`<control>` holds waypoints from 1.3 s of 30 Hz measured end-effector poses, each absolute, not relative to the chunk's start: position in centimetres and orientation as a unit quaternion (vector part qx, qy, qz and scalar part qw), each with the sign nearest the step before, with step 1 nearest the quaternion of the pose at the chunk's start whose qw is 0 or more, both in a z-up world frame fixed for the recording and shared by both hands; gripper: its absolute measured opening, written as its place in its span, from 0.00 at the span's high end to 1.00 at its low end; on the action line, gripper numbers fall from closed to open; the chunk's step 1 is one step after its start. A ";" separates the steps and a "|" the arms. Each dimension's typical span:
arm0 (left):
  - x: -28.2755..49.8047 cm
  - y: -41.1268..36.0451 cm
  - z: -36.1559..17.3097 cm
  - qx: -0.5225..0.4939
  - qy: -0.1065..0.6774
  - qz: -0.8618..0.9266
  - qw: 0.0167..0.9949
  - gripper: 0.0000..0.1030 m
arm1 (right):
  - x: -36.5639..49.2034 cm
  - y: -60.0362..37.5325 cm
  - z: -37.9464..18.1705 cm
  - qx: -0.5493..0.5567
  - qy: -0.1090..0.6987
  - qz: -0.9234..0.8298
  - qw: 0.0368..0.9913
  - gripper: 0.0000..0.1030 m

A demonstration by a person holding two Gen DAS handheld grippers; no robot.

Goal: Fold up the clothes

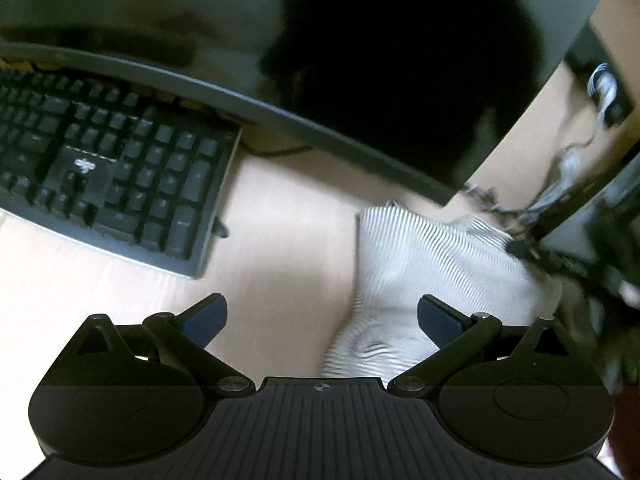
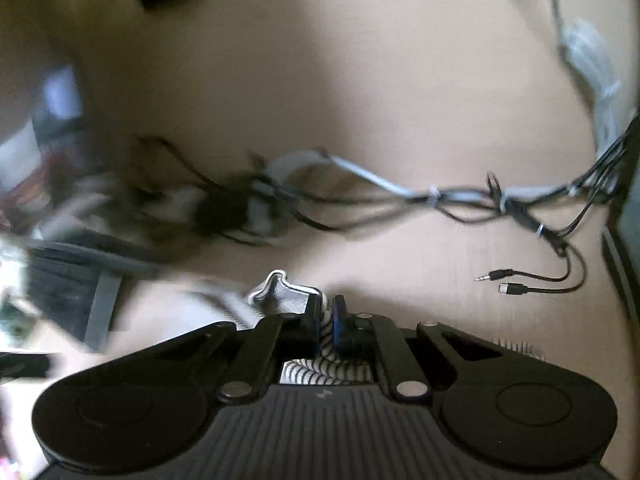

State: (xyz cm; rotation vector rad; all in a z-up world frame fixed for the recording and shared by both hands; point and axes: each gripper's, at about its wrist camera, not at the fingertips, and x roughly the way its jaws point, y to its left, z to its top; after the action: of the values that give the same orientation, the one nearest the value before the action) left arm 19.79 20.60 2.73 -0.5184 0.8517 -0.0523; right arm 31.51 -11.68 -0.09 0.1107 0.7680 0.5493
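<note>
Left wrist view: the left gripper (image 1: 322,318) sits at the bottom centre of the frame w/ its two dark fingers spread wide apart, nothing between them. Just beyond, right of centre, the striped shirt (image 1: 432,268) lies bunched on the pale desk (image 1: 280,216); its near fold runs down toward the gripper's right finger (image 1: 438,318). Farther up on the left is a black keyboard (image 1: 108,168). Behind it, across the top of the frame, a dark monitor (image 1: 380,72) tilts over the desk. At the far right edge, blurred cables (image 1: 560,184).

Right wrist view: the right gripper (image 2: 327,320) is at bottom centre, blue-padded fingers (image 2: 339,322) drawn nearly together and clamped on a pinch of the striped shirt (image 2: 324,370); fabric shows below the fingers and pokes up just left of them. Beyond, mid-frame, a tangle of black and grey cables (image 2: 440,196) crosses the desk (image 2: 360,80). Two loose plugs (image 2: 516,284) lie at right. Left side is too blurred to tell.
</note>
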 end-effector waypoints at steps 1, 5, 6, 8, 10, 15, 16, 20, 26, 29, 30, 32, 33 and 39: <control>19.7 20.8 3.2 -0.248 0.400 -0.038 0.882 0.00 | 29.2 -12.3 1.3 0.058 0.363 0.274 0.889 0.95; 19.8 21.3 4.9 -0.237 0.373 -0.081 0.893 0.00 | 20.0 -12.4 2.1 0.055 0.390 0.296 0.870 0.95; 20.0 21.3 5.3 -0.236 0.370 -0.089 0.894 0.00 | 18.1 -12.1 1.4 0.047 0.402 0.296 0.865 0.95; 20.4 20.8 6.0 -0.231 0.366 -0.110 0.895 0.00 | 15.9 -11.6 0.1 0.032 0.419 0.283 0.862 0.95; 20.7 19.8 6.5 -0.219 0.369 -0.133 0.893 0.00 | 14.2 -11.2 -1.0 0.022 0.434 0.267 0.861 0.95; 21.8 15.9 5.5 -0.162 0.407 -0.186 0.880 0.00 | 11.9 -12.7 1.3 0.007 0.401 0.235 0.885 0.91; 21.8 15.4 4.6 -0.146 0.422 -0.191 0.874 0.00 | 12.0 -13.7 2.0 0.017 0.392 0.220 0.893 0.83; 20.8 13.8 0.3 -0.033 0.491 -0.187 0.851 0.00 | 12.8 -18.6 3.4 0.085 0.376 0.145 0.911 0.57; 19.6 16.1 0.0 -0.080 0.506 -0.194 0.836 0.00 | 13.8 -22.3 -1.2 0.188 0.460 0.084 0.864 0.49; 20.1 17.0 1.3 -0.154 0.489 -0.207 0.833 0.00 | 14.4 -22.1 -3.9 0.239 0.492 0.086 0.833 0.49; 20.4 16.9 1.3 -0.157 0.490 -0.207 0.832 0.00 | 14.5 -21.6 -4.6 0.245 0.498 0.092 0.827 0.51; 21.0 16.5 1.4 -0.158 0.494 -0.206 0.830 0.00 | 14.9 -19.9 -4.7 0.228 0.496 0.105 0.831 0.86; 21.1 16.3 1.4 -0.153 0.494 -0.207 0.831 0.00 | 15.0 -19.0 -4.2 0.210 0.488 0.112 0.840 0.86; 21.1 16.8 0.8 -0.151 0.496 -0.210 0.829 0.00 | 12.0 -17.8 -1.1 0.207 0.477 0.135 0.844 0.87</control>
State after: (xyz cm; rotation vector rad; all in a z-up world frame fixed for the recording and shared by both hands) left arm 21.11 16.77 0.81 -0.3208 1.0538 -0.4458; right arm 12.04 -17.84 -1.13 0.4373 1.0061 0.2853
